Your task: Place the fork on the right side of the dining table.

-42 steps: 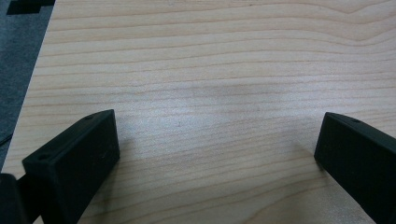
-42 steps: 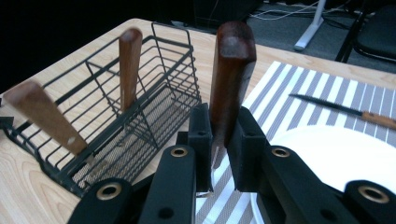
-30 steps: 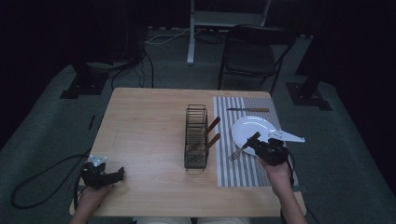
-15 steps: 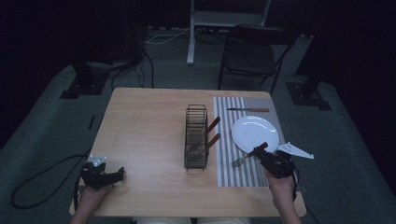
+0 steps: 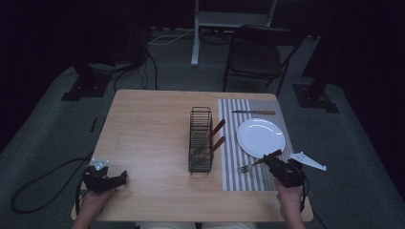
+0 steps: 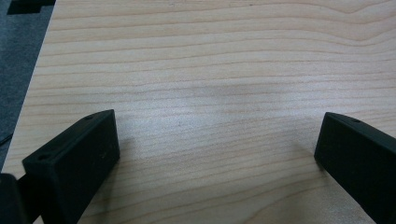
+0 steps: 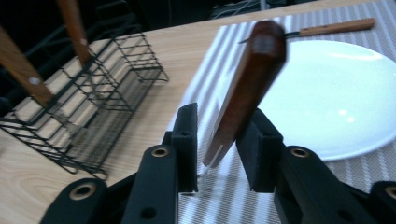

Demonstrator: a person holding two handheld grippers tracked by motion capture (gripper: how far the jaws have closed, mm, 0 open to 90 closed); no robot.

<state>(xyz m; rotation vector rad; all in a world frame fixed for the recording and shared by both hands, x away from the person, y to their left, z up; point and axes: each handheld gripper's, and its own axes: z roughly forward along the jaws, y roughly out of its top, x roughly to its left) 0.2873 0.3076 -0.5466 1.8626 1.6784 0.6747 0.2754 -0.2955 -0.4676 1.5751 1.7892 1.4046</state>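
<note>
fork (image 7: 243,84) sat clenched in right gripper (image 7: 217,140) by its stiff, light wooden handle; left gripper (image 6: 210,154) gaped over bench (image 6: 210,70).

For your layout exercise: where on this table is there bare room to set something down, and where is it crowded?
Free: the bare wood between the table's left edge and the wire rack, ahead of the left gripper. Crowded: the striped mat, carrying the white plate, knife and the fork at the right gripper.
</note>
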